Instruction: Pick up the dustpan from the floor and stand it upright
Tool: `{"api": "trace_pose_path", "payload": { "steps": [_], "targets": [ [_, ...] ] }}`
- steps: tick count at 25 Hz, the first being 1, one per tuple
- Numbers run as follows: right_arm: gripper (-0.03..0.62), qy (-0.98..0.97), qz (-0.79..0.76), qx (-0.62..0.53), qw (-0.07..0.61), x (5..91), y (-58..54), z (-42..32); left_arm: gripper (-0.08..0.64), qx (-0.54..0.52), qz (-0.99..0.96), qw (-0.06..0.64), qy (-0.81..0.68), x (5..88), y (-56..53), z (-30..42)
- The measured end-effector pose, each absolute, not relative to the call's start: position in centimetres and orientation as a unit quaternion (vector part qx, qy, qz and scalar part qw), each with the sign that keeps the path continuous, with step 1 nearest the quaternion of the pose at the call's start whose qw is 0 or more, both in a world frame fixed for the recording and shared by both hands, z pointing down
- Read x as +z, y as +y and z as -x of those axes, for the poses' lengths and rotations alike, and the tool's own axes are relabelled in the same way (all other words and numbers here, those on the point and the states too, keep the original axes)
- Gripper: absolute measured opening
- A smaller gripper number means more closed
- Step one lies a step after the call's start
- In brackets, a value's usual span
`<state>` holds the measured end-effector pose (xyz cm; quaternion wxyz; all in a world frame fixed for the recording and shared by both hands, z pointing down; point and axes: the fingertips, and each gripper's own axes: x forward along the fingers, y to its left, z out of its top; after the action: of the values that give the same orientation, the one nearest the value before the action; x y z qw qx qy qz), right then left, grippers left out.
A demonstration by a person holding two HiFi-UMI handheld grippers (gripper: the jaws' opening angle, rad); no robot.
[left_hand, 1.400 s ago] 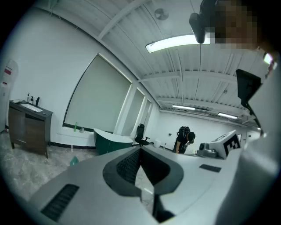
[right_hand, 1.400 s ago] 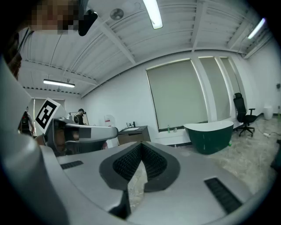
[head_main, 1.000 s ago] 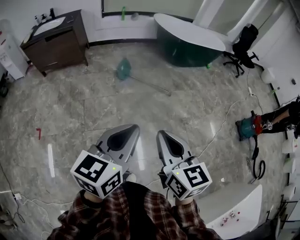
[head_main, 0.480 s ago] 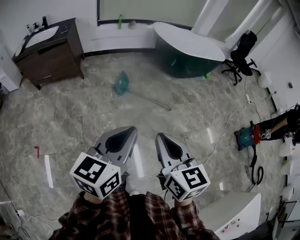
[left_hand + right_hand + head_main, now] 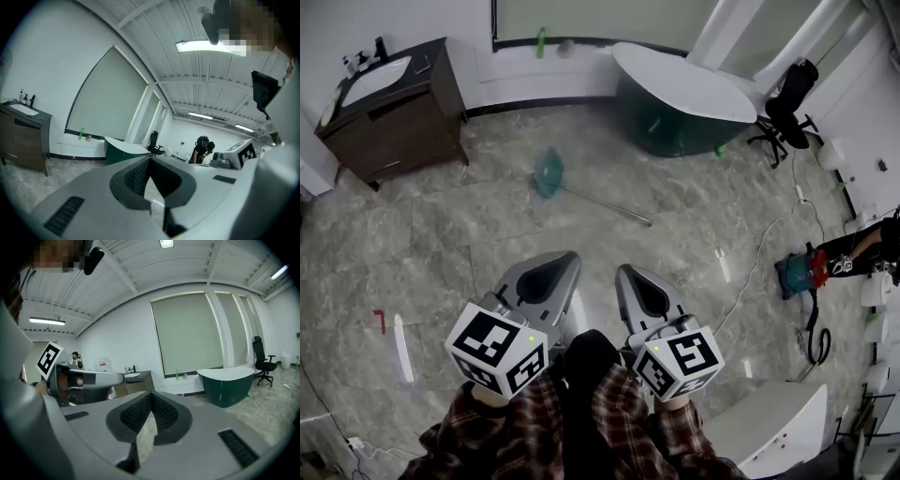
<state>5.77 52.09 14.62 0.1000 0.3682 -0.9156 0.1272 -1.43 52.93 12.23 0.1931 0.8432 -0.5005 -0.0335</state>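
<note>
Dustpan [image 5: 548, 174] nearer, beyond left hand-held gripper [image 5: 561, 259]

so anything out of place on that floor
Yes: the teal dustpan lies flat on the marble floor in mid-room, its long handle stretched out toward the right, instead of standing upright. Nothing looks spilled or broken.

the dustpan [image 5: 548, 172] is teal, the floor [image 5: 431, 244] grey-veined, the shirt [image 5: 619, 422] red plaid.
</note>
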Motion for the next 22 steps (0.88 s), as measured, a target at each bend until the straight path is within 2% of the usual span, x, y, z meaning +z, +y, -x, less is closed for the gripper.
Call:
{"api": "trace_pose_path", "payload": {
  "steps": [12, 22],
  "targets": [
    [0.011, -0.912, -0.367, 0.141, 0.118, 16.5, 42.4, -4.6, 0.008, -0.044, -0.83, 0.211, -0.515, 13.8, 43.2, 3.9],
    [0.011, -0.916, -0.358, 0.138, 0.114, 15.4, 26.8, -6.7, 0.008, -0.045, -0.834, 0.208, -0.509, 12.5, 27.8, 0.7]
  ]
}}
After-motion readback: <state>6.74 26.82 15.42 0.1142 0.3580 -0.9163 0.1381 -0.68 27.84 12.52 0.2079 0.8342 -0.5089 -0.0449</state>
